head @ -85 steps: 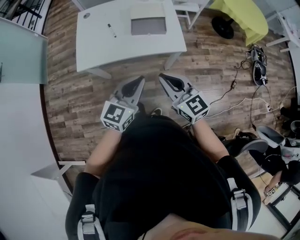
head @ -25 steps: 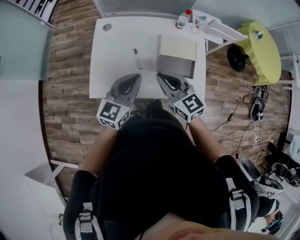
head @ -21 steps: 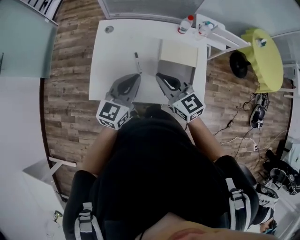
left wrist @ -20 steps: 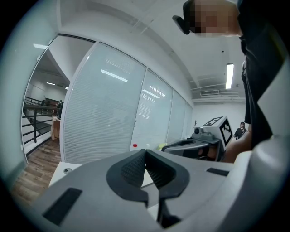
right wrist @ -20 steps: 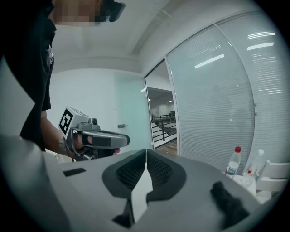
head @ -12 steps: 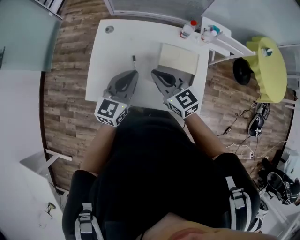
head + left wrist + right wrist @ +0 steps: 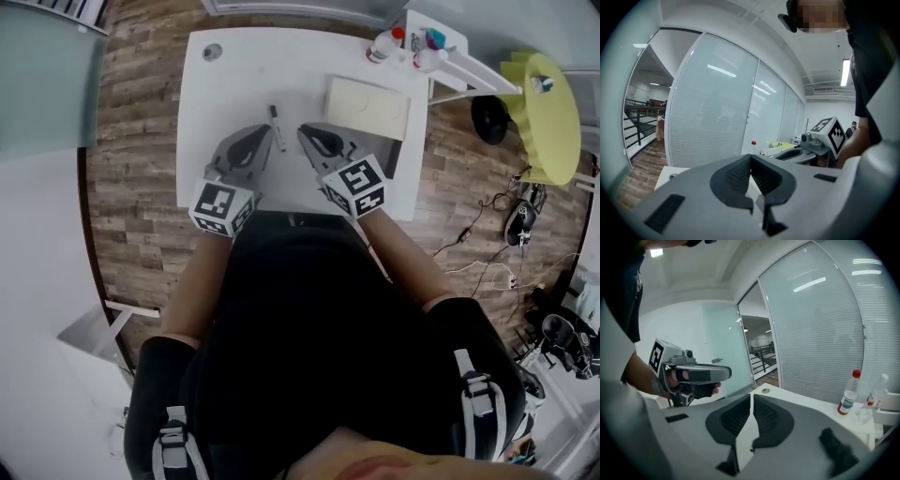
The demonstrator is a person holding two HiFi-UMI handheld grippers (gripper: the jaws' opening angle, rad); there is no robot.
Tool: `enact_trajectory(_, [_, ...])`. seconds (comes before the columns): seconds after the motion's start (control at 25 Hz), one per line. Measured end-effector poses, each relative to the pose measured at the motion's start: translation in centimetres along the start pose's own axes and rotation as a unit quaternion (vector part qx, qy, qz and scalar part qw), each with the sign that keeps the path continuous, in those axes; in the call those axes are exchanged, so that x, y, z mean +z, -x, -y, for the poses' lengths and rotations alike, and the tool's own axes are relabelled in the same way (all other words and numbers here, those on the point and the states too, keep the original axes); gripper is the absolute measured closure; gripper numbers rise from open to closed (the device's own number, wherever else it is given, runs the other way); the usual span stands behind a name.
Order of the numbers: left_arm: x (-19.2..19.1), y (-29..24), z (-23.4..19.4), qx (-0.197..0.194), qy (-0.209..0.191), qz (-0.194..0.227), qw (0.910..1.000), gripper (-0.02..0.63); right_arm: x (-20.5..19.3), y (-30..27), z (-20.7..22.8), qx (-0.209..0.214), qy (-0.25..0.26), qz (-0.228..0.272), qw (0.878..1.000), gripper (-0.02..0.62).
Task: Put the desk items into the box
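Only head view shows marker (image 7: 277, 127) on desk (image 7: 225, 103), near box (image 7: 367, 106).

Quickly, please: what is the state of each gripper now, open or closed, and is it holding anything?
Left gripper: closed, jaws together, holding nothing.
Right gripper: closed, jaws together, holding nothing.

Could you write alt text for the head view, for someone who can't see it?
Seen from above, a person in a black top holds the grey left tongs and grey right tongs, both shut and empty, over a white desk. A black marker pen lies just beyond their tips, with a cream rectangular box to its right.
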State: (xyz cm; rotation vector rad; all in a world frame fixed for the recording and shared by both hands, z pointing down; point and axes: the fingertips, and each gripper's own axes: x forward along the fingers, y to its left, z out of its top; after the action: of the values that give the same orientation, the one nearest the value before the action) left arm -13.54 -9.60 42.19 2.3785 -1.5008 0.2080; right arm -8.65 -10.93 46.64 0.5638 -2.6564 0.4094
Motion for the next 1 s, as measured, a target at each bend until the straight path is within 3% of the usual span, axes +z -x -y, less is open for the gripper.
enact_trajectory(0.44, [-6.4,-1.7,-6.0,-0.06,-0.019,-0.058,0.9963,0.595,-5.0,-7.4,0.9,-0.063,-0.051,-0.058,0.995,0.575])
enact_trajectory(0.88, [-12.7,-4.5,-8.9,-0.086,-0.013,-0.101,0.991,0.595,-11.4,-12.7,1.8,-0.096,-0.088,-0.118,0.984,0.572])
enact_trajectory(1.0, [-14.7,-5.1,-9.7,-0.086,-0.01,-0.115,0.9896,0.595,-13.6,-14.1,2.0,-0.101,-0.093,-0.145,0.98,0.518])
